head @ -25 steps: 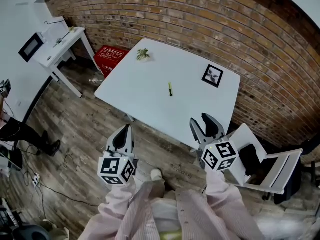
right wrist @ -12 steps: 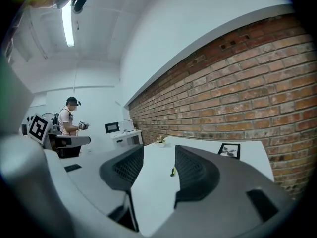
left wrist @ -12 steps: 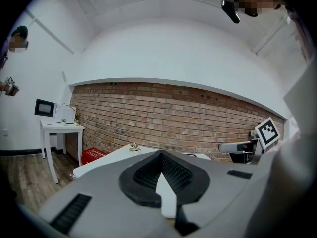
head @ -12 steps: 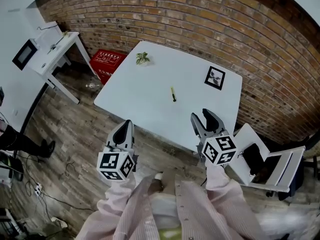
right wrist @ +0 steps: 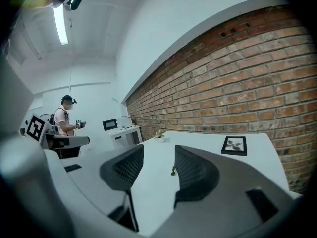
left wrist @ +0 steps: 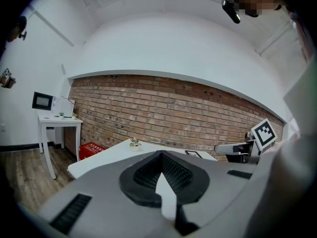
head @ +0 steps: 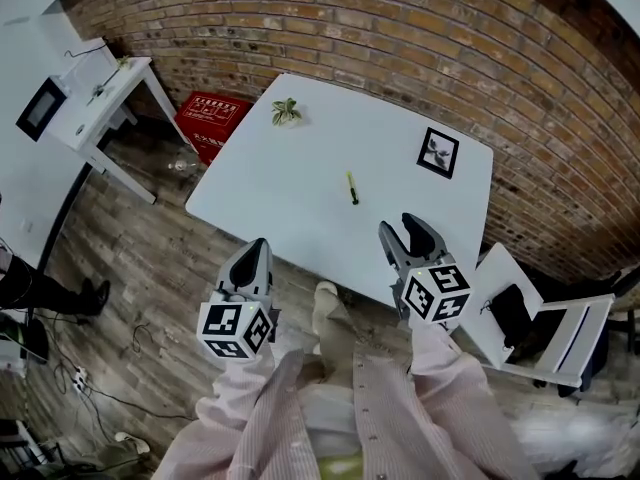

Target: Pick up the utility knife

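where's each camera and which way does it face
Head view: on the head, steeply down at the white rectangular table; left gripper, right gripper, pink sleeves show.
Left gripper view: on it, towards the red brick wall; shut fingers show.
Right gripper view: on it, across the table; open fingers show.
Head and right gripper views share the yellow-green utility knife.

The head camera looks steeply down on the worktop (head: 290, 183) from above, while cameras on the left gripper (head: 257, 245) and right gripper (head: 402, 230) look low across it toward the brick wall (head: 400, 38).
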`<action>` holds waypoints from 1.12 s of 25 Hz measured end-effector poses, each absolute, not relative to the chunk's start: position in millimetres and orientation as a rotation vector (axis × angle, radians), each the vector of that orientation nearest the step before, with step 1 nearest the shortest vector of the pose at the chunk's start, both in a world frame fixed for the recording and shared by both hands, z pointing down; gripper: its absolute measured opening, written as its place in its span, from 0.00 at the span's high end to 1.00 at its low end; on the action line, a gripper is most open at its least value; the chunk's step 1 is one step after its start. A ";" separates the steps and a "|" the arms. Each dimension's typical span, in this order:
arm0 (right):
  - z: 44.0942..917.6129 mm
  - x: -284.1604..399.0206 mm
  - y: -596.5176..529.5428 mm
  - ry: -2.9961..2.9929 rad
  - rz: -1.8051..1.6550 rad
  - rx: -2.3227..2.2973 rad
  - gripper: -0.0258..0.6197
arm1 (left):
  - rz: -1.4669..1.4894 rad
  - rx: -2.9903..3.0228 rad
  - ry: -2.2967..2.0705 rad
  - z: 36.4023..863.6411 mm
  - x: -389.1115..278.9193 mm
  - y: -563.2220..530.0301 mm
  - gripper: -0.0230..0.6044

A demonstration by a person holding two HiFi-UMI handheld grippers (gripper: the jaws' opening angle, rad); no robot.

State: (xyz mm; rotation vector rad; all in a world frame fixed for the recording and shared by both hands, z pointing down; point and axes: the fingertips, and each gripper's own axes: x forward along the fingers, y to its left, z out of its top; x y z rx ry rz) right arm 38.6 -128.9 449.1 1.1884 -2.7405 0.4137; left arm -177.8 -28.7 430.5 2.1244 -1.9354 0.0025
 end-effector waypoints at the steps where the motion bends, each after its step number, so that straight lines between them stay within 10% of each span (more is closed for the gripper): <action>1: 452.2 35.5 -134.0 -2.734 0.421 1.186 0.68 | 0.004 2.120 -1.930 433.1 -180.5 -34.5 0.98; 28: 548.9 -40.9 -251.1 -2.481 0.621 1.068 0.68 | 0.148 2.032 -1.650 519.0 -206.4 -185.7 0.98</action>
